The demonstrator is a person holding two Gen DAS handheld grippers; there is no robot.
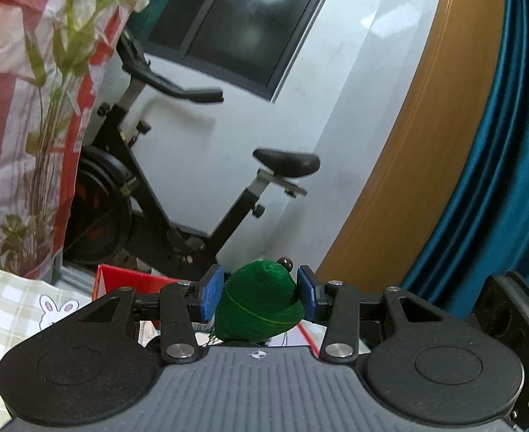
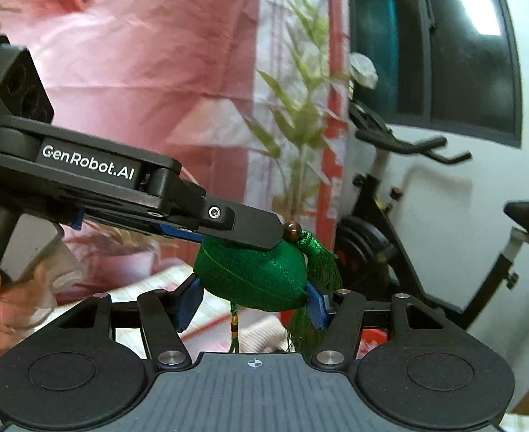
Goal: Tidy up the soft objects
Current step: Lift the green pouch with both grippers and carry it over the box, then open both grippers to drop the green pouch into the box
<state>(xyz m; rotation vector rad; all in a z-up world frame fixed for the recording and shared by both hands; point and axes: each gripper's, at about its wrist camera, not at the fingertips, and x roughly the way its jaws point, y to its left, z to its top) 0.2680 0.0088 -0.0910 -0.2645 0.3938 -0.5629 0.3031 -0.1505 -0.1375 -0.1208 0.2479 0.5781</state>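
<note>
Both grippers at one green stuffed silk sachet (image 2: 253, 277)

Left gripper (image 1: 260, 297) pinches it; right gripper (image 2: 253, 304) brackets it, possibly gripping; brown bead (image 2: 292, 232) at one o'clock.

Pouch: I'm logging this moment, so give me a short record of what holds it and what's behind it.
object: green pouch with brown bead and tassel
left gripper: shut on pouch
right gripper: pads flank pouch, grip unclear
background: exercise bike, dark window
</note>
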